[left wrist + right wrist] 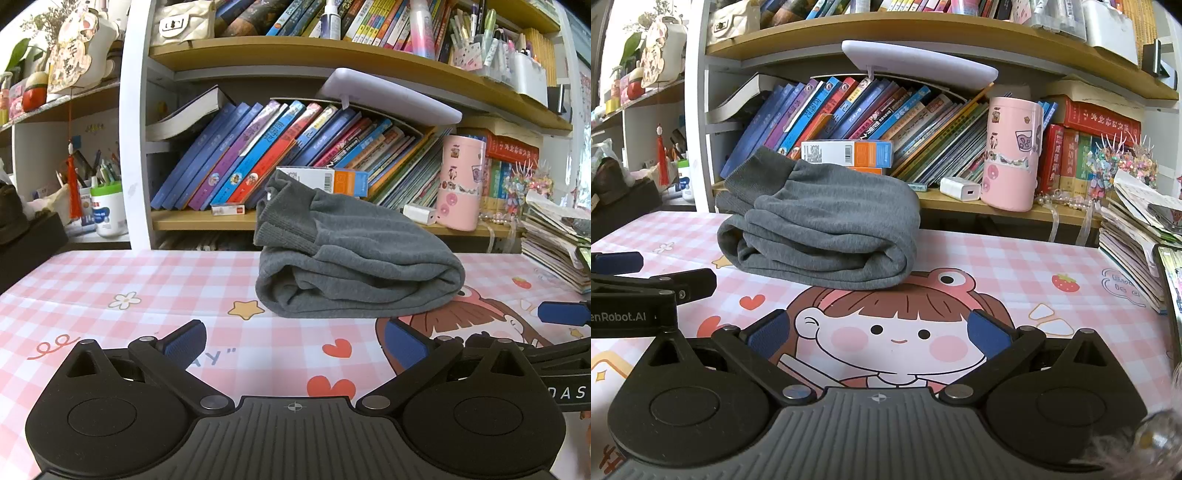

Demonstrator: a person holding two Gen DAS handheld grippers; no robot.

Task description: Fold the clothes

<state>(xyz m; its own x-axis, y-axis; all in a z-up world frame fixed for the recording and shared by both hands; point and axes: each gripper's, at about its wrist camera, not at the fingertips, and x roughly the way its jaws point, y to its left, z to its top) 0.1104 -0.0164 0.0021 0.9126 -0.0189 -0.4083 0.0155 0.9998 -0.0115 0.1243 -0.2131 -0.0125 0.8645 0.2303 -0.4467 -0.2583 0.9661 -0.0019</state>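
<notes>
The grey garment (354,258) lies folded into a thick bundle on the pink checked tablecloth (147,280), toward the far edge of the table, just in front of the bookshelf (332,55). Its ribbed cuffs (273,229) sit stacked at the upper left of the bundle, and the rounded fold faces right.

The left gripper (293,341) stands apart from the garment, nearer the camera, fingers spread wide and holding nothing — a yellow star print (245,308) lies between it and the cloth. The right gripper (879,332) is likewise spread and empty, over the cartoon girl's face (886,339) printed on the cloth, the bundle (827,229) beyond it to the left.

Behind, leaning books (258,155) and a pink canister (461,181) sit on the lower shelf; a stack of magazines (1134,236) rests at the table's right edge.
</notes>
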